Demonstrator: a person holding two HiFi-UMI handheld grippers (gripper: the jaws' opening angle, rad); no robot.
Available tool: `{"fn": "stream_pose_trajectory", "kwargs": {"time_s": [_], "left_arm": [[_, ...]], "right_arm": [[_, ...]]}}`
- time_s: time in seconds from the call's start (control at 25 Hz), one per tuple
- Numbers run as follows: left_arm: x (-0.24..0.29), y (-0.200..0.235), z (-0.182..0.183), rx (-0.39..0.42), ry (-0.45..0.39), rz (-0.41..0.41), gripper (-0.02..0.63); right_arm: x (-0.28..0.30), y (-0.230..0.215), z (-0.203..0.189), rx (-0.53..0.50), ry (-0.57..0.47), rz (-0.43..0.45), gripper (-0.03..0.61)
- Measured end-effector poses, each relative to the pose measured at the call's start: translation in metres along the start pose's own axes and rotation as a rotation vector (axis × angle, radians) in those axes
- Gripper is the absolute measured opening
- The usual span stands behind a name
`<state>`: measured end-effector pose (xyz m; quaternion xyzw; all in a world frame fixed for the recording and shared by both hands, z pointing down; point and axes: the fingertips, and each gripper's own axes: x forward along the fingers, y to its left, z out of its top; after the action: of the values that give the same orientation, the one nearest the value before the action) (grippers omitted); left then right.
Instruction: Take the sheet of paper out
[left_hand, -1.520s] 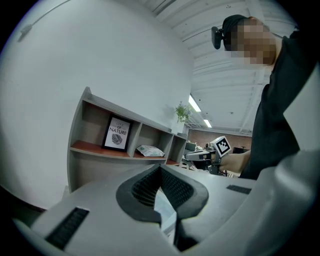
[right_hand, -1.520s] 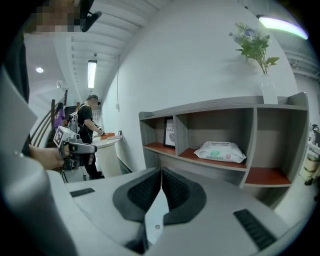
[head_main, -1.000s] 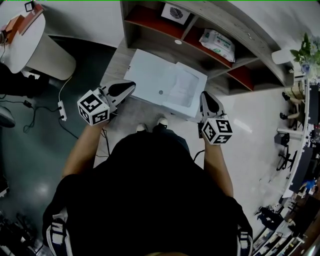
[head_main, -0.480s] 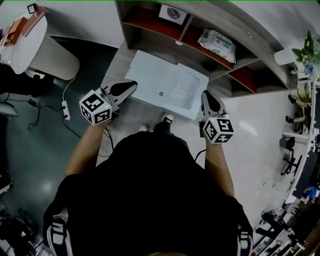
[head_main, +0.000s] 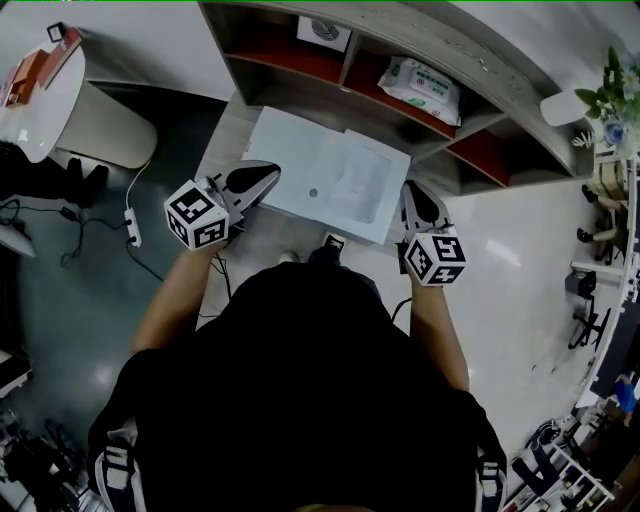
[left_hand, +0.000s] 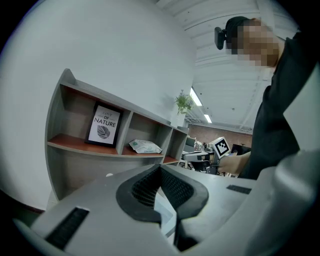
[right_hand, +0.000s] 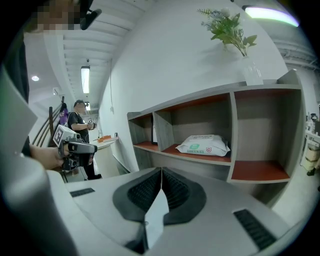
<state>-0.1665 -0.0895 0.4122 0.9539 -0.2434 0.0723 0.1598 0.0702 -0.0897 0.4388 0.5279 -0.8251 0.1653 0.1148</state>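
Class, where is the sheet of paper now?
Head view, centre: the sheet of paper is held between left gripper and right gripper, before the shelf.

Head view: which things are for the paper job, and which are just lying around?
For the job: white folder, sheet of paper in it, left gripper shut on the folder, right gripper shut on the paper.
Just lying about: pack of wipes, framed picture, plant, power strip.

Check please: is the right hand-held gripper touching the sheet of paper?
Touching. In the right gripper view the right hand-held gripper has its jaws shut on the sheet of paper.
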Motion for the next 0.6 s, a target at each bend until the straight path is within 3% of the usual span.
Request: {"fn": "stream_pose_trajectory", "kwargs": {"time_s": [0.6], "left_arm": [[0.049, 0.006, -0.001, -0.016, 0.055, 0.009, 0.020]], "right_arm": [[0.009, -0.046, -0.018, 0.028, 0.036, 0.014, 0.015]]}}
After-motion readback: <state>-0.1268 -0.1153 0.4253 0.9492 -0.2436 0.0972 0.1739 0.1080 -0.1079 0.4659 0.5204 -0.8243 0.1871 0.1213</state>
